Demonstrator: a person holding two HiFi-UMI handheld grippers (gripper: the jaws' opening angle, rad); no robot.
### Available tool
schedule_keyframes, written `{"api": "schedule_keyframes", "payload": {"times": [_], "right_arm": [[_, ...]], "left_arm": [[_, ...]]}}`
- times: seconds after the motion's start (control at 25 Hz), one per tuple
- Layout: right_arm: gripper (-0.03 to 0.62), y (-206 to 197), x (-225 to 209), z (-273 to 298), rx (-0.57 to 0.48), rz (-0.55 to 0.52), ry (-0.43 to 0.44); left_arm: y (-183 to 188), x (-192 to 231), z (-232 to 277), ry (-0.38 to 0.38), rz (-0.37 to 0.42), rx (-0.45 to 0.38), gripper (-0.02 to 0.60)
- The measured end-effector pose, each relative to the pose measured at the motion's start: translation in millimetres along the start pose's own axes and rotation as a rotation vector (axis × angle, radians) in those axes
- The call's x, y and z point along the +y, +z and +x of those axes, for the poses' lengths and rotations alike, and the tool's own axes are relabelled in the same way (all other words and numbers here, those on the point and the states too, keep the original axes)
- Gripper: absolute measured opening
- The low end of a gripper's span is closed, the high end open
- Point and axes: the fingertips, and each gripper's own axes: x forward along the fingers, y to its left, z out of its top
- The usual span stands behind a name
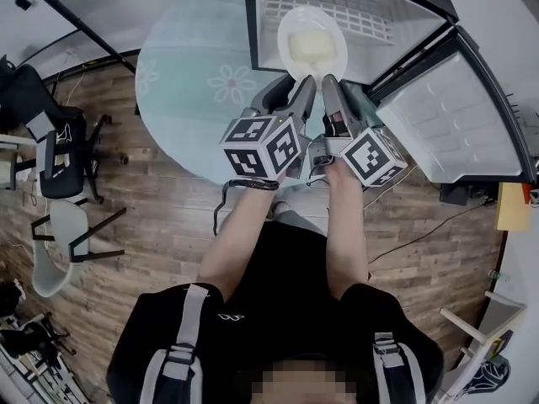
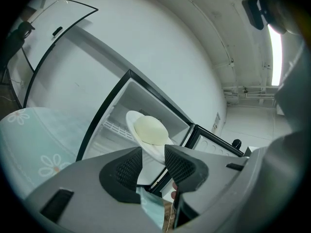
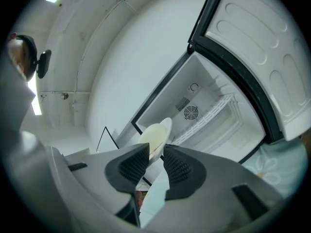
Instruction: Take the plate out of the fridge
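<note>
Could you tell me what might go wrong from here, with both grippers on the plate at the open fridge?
1. The left gripper and right gripper pinch the plate only at its near rim, side by side. The far side is unsupported, so it may sag or slip.
2. The pale mound of food lies loose on it and could slide off if the plate tilts.
3. The open fridge door stands close on the right and could be knocked.

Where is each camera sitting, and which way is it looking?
Head view: on the person's head, facing steeply down at the plate by the open fridge; forearms, chest, left gripper and right gripper show.
Left gripper view: rides the left gripper, looking along its own jaws, closed on the plate's rim, into the fridge.
Right gripper view: the same from the right gripper.
Shared by all: plate and fridge.
</note>
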Motion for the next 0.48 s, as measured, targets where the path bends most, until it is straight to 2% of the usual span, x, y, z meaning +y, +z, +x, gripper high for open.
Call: {"api": "schedule_keyframes", "payload": {"times": [0.48], "right_arm": [[0.095, 14, -2, -52, 0.003, 0.020, 0.038]], "left_arm": [[-23, -47, -17, 0.006, 0.024, -0.001, 0.143]]}}
